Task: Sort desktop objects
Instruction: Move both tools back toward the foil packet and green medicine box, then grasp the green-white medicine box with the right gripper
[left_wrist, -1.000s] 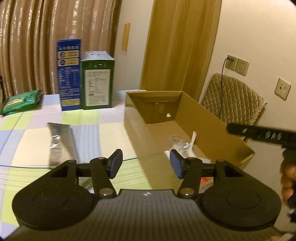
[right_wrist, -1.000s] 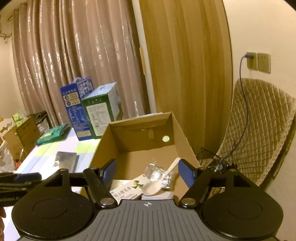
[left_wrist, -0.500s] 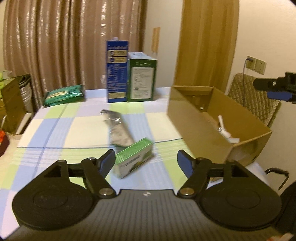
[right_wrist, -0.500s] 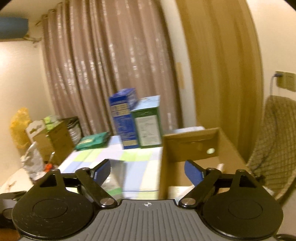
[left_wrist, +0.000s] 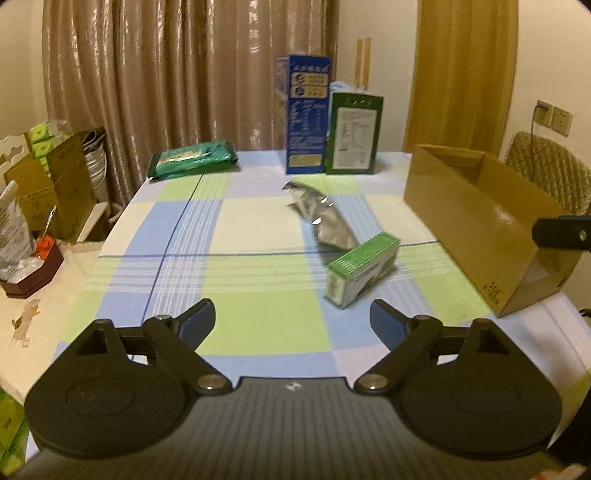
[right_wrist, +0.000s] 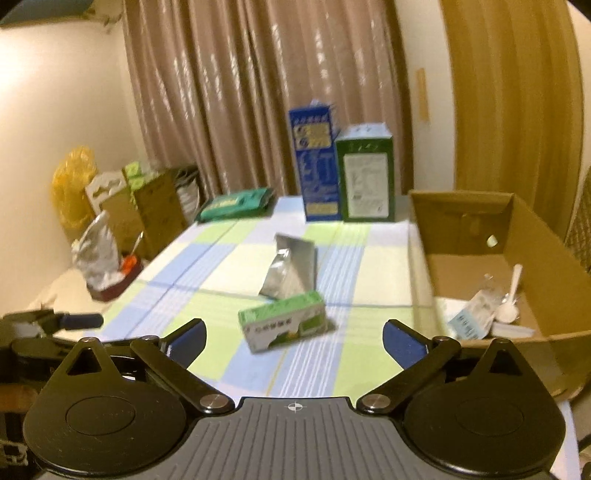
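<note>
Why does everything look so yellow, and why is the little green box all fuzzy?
Both views have warm yellowish indoor light. In the right wrist view the small green box and silver pouch are smeared by blur; the left wrist view is sharper, though its box is still soft. Both views bend at the edges, and the curtain shows shiny streaks.

The left gripper (left_wrist: 291, 321) hangs above the checked tablecloth (left_wrist: 258, 229), its jaws just opened wide with nothing between them. A small green box (left_wrist: 364, 268) lies ahead beside a silver pouch (left_wrist: 325, 218), left of the cardboard box (left_wrist: 476, 218).
</note>
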